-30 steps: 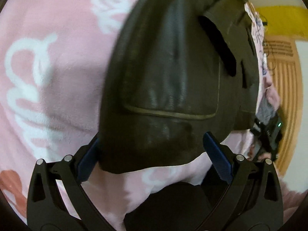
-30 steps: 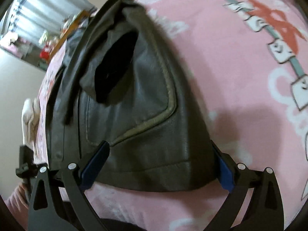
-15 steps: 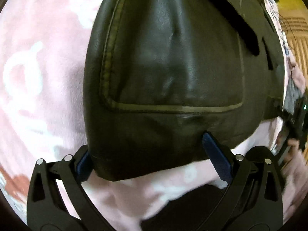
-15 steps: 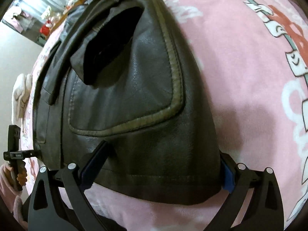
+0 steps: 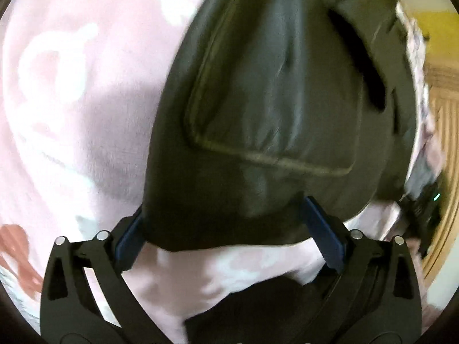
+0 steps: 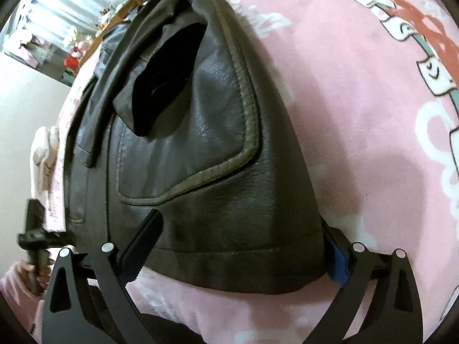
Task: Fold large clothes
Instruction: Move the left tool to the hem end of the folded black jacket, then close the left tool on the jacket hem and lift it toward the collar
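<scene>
Left tool (image 5: 229,229) spreading apart, right tool (image 6: 238,253) standing wide, each straddling a bottom corner of the dark leather jacket (image 6: 200,172) spread on pink blanket (image 6: 358,114), unpinched.

Creased, semi-glossy leather jacket (image 6: 223,172) on fuzzy pink blanket (image 6: 358,114).

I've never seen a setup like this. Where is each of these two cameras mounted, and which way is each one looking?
Left wrist view: sits on the left gripper, looking steeply down along its opening fingers at the dark leather jacket's hem between them; the other handheld gripper shows at the right edge.
Right wrist view: sits on the right gripper, looking down at the jacket's hem between wide-spread fingers; a hand in a pink sleeve shows at left.
Shared: the jacket and the pink blanket.
</scene>
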`<state>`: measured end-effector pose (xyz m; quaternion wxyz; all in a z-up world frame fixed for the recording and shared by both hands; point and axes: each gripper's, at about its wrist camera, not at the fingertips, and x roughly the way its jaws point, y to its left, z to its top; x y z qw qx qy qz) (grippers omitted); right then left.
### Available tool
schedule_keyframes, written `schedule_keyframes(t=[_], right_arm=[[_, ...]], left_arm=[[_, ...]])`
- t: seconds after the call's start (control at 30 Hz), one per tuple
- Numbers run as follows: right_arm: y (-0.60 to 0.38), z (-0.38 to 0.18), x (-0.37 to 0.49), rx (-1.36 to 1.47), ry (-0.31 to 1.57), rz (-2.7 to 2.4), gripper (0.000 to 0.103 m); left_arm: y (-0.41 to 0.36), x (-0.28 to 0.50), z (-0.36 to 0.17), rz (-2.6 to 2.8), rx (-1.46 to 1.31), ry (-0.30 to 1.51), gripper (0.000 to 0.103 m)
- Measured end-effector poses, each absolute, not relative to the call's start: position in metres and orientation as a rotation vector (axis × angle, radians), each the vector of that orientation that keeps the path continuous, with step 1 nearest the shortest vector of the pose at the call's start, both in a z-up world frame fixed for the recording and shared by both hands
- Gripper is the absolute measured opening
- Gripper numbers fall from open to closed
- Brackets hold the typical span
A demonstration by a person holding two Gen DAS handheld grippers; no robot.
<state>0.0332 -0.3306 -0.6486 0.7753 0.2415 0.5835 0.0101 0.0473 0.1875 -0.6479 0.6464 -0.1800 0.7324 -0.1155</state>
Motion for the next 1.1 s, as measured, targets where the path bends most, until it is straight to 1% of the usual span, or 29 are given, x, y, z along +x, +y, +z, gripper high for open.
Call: schedule_keyframes(t=[0.1,0.17,0.2,0.23,0.27,0.3,0.33,0.4,0.47,0.5,0.53,0.57,0.6,0.63,0.67,0.7,0.73,0.77,0.83,0.87,0.93,0.97,1.0,1.03,1.07,1.1], right_arm=[[-0.321,-0.650,0.039,0.440,1.291,0.043,0.096],[-0.323,-0.648,0.039,0.474,1.280,0.027,0.095],[-0.326,-0.646,0.040,0.495,1.276,0.007,0.089],[-0.329,-0.645,0.039,0.502,1.274,0.000,0.081],[-0.331,-0.644,0.039,0.504,1.273,-0.003,0.077],[-0.332,-0.643,0.039,0.502,1.274,-0.004,0.070],[-0.334,-0.644,0.039,0.502,1.274,0.000,0.066],[-0.336,-0.645,0.040,0.503,1.276,0.012,0.064],[-0.337,-0.646,0.041,0.499,1.281,0.017,0.063],[-0.338,-0.645,0.040,0.491,1.285,0.014,0.058],[-0.338,-0.643,0.039,0.479,1.289,0.012,0.051],[-0.338,-0.640,0.037,0.471,1.292,0.012,0.047],[-0.338,-0.635,0.036,0.467,1.292,0.016,0.039],[-0.337,-0.628,0.033,0.463,1.287,0.024,0.034],[-0.336,-0.624,0.032,0.464,1.284,0.032,0.032],[-0.334,-0.622,0.031,0.471,1.285,0.047,0.028],[-0.334,-0.622,0.030,0.477,1.289,0.051,0.028],[-0.336,-0.626,0.031,0.496,1.298,0.061,0.031],[-0.342,-0.638,0.036,0.560,1.319,0.067,0.050],[-0.345,-0.647,0.037,0.617,1.314,0.084,0.055],[-0.344,-0.655,0.040,0.617,1.310,0.075,0.055],[-0.342,-0.655,0.042,0.599,1.309,0.071,0.054],[-0.339,-0.653,0.042,0.578,1.310,0.066,0.044],[-0.336,-0.647,0.041,0.547,1.307,0.068,0.031],[-0.334,-0.641,0.040,0.530,1.306,0.065,0.024],[-0.334,-0.633,0.039,0.535,1.301,0.065,0.015]], left_arm=[[0.182,0.049,-0.639,-0.288,-0.408,1.632,0.097],[0.174,0.049,-0.633,-0.326,-0.358,1.590,0.097],[0.171,0.051,-0.630,-0.344,-0.347,1.576,0.097],[0.170,0.053,-0.625,-0.370,-0.344,1.548,0.097],[0.169,0.056,-0.625,-0.384,-0.339,1.527,0.097],[0.168,0.059,-0.623,-0.401,-0.329,1.505,0.097],[0.169,0.066,-0.624,-0.404,-0.299,1.497,0.097],[0.163,0.076,-0.640,-0.420,-0.272,1.555,0.096],[0.162,0.082,-0.651,-0.410,-0.254,1.581,0.088],[0.163,0.084,-0.654,-0.408,-0.268,1.586,0.084],[0.166,0.085,-0.655,-0.402,-0.282,1.588,0.081],[0.168,0.085,-0.653,-0.392,-0.289,1.588,0.071],[0.172,0.083,-0.649,-0.378,-0.301,1.584,0.055],[0.174,0.082,-0.646,-0.376,-0.311,1.574,0.046],[0.180,0.078,-0.641,-0.371,-0.332,1.562,0.034],[0.182,0.076,-0.637,-0.379,-0.356,1.554,0.030],[0.182,0.074,-0.635,-0.389,-0.371,1.549,0.023],[0.181,0.073,-0.632,-0.402,-0.367,1.545,0.021],[0.175,0.072,-0.633,-0.416,-0.332,1.546,0.021],[0.170,0.073,-0.637,-0.411,-0.316,1.554,0.021],[0.166,0.078,-0.650,-0.420,-0.312,1.572,0.022],[0.166,0.081,-0.655,-0.428,-0.321,1.579,0.025],[0.167,0.084,-0.660,-0.442,-0.338,1.587,0.025],[0.167,0.085,-0.659,-0.449,-0.340,1.586,0.025],[0.167,0.085,-0.655,-0.456,-0.336,1.580,0.020],[0.168,0.083,-0.649,-0.460,-0.335,1.573,0.014]])
